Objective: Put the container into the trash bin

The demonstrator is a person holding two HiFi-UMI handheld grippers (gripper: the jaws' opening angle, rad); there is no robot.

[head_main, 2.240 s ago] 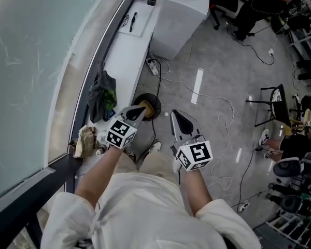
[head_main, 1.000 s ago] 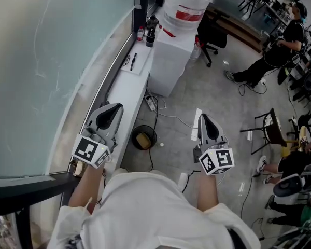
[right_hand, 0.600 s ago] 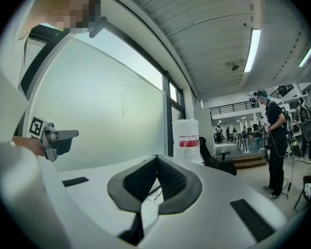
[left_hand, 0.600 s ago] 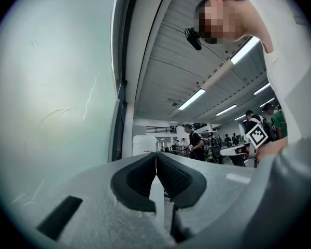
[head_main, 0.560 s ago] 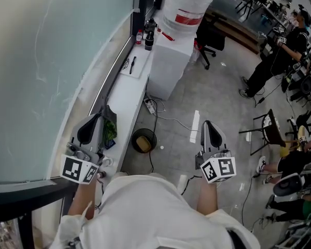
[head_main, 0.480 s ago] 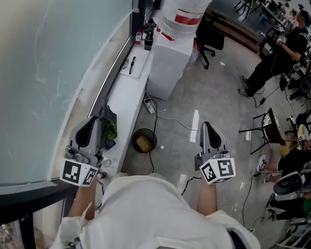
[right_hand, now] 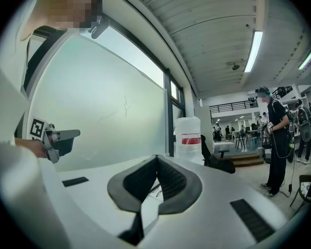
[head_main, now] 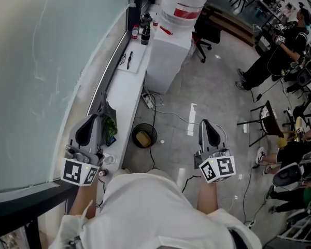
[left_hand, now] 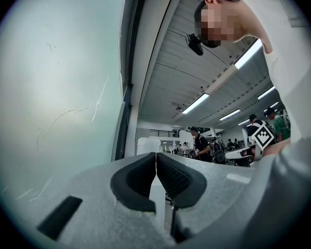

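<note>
Stands at a long white counter [head_main: 125,87] under a frosted glass wall [head_main: 41,61], one gripper in each hand, both raised and well apart.

Holds the left gripper [head_main: 93,119] over the near end of the counter, tipped slightly upward. Jaws pressed together, nothing between them; in the left gripper view, black pads [left_hand: 173,178] meeting along one thin line against glass and ceiling.

Holds the right gripper [head_main: 205,123] out over the grey floor [head_main: 217,82], roughly level. Jaws likewise closed and empty; in the right gripper view, ribbed pads [right_hand: 171,183] touching at the tip, with the other gripper in sight at the left edge.

Down on the floor, between the two grippers and just beside the counter's edge: round black trash bin [head_main: 135,134], tan container [head_main: 143,138] lying inside it, clear of both grippers.

On the counter just beside the left gripper: dark cloth [head_main: 108,124] with a patch of green. Farther along: pen [head_main: 129,60] on a sheet of paper, then a few bottles [head_main: 143,32].

Next to the counter: white cabinet [head_main: 168,53] bearing a large wrapped white drum [head_main: 185,1] with a red label. Power strip [head_main: 146,100] and loose cables on the floor near the bin. Far right: person in black [head_main: 272,61], standing.
</note>
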